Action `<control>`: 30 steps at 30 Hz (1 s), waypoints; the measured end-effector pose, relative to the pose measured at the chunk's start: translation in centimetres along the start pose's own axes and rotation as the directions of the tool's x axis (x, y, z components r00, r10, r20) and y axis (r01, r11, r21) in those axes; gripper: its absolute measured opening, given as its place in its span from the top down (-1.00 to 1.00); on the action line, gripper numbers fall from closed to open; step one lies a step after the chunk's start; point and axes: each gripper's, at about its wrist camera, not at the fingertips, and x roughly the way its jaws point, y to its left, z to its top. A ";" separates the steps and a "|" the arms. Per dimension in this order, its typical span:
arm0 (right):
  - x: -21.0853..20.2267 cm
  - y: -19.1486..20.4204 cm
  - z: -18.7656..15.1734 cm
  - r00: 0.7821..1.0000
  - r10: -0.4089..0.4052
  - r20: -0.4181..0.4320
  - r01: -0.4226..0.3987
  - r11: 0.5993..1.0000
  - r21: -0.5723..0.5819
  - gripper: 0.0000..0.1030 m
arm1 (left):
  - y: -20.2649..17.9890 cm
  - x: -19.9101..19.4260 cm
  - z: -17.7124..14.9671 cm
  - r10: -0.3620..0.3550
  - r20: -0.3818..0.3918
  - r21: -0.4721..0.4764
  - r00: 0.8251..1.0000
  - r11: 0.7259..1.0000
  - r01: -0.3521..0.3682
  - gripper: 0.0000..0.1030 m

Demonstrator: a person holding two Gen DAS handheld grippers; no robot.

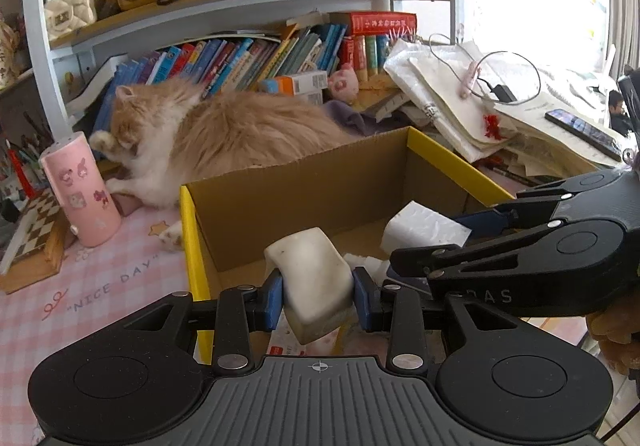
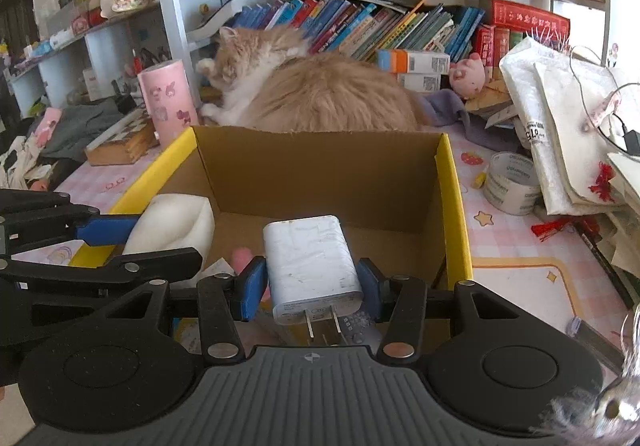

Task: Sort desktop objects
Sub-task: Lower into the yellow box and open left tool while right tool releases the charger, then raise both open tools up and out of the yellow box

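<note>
My left gripper [image 1: 316, 298] is shut on a white, slightly dirty soft block [image 1: 310, 274], held over the near left corner of an open cardboard box with a yellow rim [image 1: 452, 160]. My right gripper [image 2: 311, 282] is shut on a white charger plug [image 2: 310, 262], prongs toward the camera, above the box's [image 2: 450, 182] near edge. In the left wrist view the right gripper [image 1: 436, 242] and charger [image 1: 420, 228] come in from the right. The right wrist view has the left gripper [image 2: 160, 242] and its block [image 2: 172, 224] at the left. Small items lie on the box floor.
An orange-and-white cat [image 2: 320, 94] lies right behind the box against the bookshelf. A pink cylinder [image 1: 80, 190] and a chequered wooden case [image 1: 32, 242] stand left of it. A tape roll [image 2: 512, 182], stacked papers [image 2: 568, 134] and a phone [image 1: 580, 132] crowd the right.
</note>
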 end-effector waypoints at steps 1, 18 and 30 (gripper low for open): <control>0.1 0.0 0.0 1.000 0.001 -0.004 -0.001 1.000 0.001 0.11 | 0.0 0.1 0.0 0.002 -0.001 0.001 1.000 1.000 -0.002 0.33; 0.0 -0.5 0.5 0.999 -0.011 0.035 0.010 0.999 0.044 0.12 | 0.3 -2.0 0.2 0.085 0.075 -0.047 0.994 0.996 -0.081 -0.31; -4.7 -0.1 0.7 0.989 -0.058 0.137 0.046 0.994 0.095 0.12 | 1.9 -6.9 -0.2 0.138 0.184 -0.150 0.973 0.982 -0.111 -0.44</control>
